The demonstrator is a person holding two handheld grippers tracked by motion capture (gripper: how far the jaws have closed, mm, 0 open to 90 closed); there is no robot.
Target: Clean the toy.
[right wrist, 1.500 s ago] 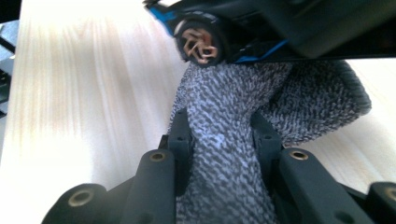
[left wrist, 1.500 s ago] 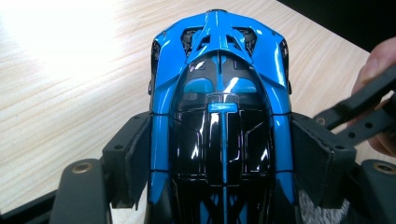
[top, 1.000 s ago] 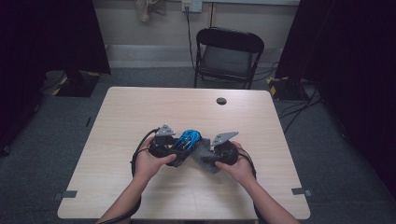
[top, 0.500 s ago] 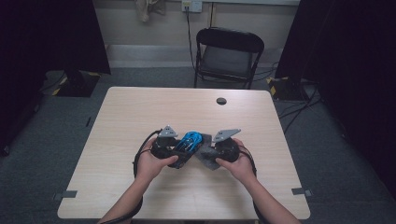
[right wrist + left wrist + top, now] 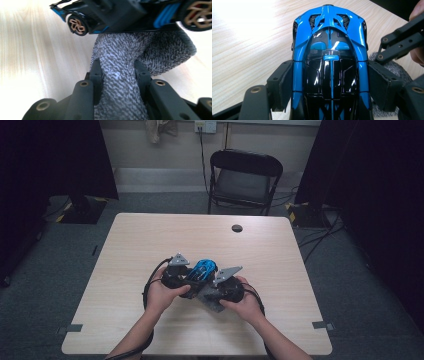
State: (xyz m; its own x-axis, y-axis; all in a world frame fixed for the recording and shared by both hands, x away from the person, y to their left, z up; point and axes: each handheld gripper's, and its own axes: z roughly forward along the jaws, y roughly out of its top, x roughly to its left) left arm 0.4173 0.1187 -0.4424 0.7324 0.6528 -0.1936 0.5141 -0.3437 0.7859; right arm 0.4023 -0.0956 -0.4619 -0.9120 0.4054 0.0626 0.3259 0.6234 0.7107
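The toy car [image 5: 329, 62] sat near the desk's [image 5: 150, 240] middle, over a grey cloth [image 5: 120, 82] – a glossy blue-and-black shell, probably light, stiff and slippery, best held across its flanks. The left gripper [image 5: 329, 85] did just that, jaws clamped on both sides. The right gripper [image 5: 119, 75] had its jaws pinched shut on the cloth – soft and limp, it should bunch wherever grabbed

Blue toy car [image 5: 203, 269] between left hand-held gripper [image 5: 186, 281] and right hand-held gripper [image 5: 212, 290], on table [image 5: 150, 235].
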